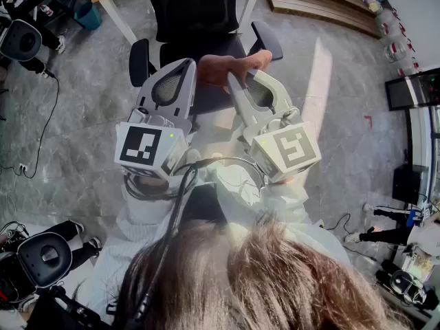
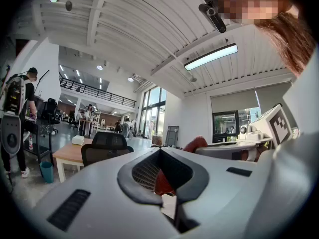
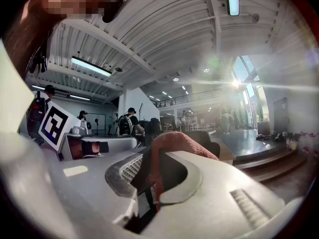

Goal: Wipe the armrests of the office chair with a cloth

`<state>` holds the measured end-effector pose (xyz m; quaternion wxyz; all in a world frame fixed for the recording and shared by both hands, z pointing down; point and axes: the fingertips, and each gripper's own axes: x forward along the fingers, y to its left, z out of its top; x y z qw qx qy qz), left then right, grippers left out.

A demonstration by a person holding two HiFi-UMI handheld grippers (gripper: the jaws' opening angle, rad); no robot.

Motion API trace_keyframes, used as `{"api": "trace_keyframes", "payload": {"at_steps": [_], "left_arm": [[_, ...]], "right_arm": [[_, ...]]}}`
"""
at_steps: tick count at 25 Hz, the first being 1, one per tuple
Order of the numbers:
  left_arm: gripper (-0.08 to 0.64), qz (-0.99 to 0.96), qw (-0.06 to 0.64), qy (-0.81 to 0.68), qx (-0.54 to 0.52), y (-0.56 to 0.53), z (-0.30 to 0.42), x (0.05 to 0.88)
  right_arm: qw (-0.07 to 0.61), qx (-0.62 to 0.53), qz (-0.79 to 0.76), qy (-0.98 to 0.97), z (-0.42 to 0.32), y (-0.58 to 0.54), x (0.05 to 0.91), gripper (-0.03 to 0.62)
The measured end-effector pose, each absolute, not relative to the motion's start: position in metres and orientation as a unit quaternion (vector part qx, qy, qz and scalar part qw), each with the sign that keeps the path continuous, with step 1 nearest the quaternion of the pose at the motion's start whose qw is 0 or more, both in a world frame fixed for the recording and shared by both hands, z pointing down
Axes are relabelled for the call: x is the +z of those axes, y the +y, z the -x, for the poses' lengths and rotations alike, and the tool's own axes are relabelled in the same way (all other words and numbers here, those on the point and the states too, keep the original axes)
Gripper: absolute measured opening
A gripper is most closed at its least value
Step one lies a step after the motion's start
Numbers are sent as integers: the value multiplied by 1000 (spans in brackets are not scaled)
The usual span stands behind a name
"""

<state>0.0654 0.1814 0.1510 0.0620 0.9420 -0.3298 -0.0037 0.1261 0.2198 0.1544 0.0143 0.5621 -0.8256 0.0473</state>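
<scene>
Over the office chair point(image 1: 196, 16), the left gripper point(image 2: 159, 153) has its jaws together at the tips, gripping nothing, just beside the cloth point(image 1: 223, 67). The right gripper point(image 3: 152, 159) has its jaws clamped on that reddish cloth, which drapes over one jaw, between the two armrests point(image 1: 267, 40).

The cloth point(image 1: 221, 67) looks like rough, nubby terry. The left gripper point(image 1: 183, 69) and right gripper point(image 1: 242, 81) are matt grey plastic. The chair's armrests point(image 1: 139, 62) look like smooth black plastic.
</scene>
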Motion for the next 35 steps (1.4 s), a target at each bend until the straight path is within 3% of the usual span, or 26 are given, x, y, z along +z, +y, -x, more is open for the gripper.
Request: {"api": "trace_keyframes", "payload": {"at_steps": [16,25,35], "left_arm": [[0,-939,69,-337,-8,176,-74,165],[0,-933,98,-345,21,176,-122,198],[0,-933,128,-333,44,67,-181,253]], "right_arm": [[1,62,-571,-819,-141,226,163,40],[27,90,-613,-785,-242,251,194,40],[81,131,-637,-755,-324,144,265,40]]}}
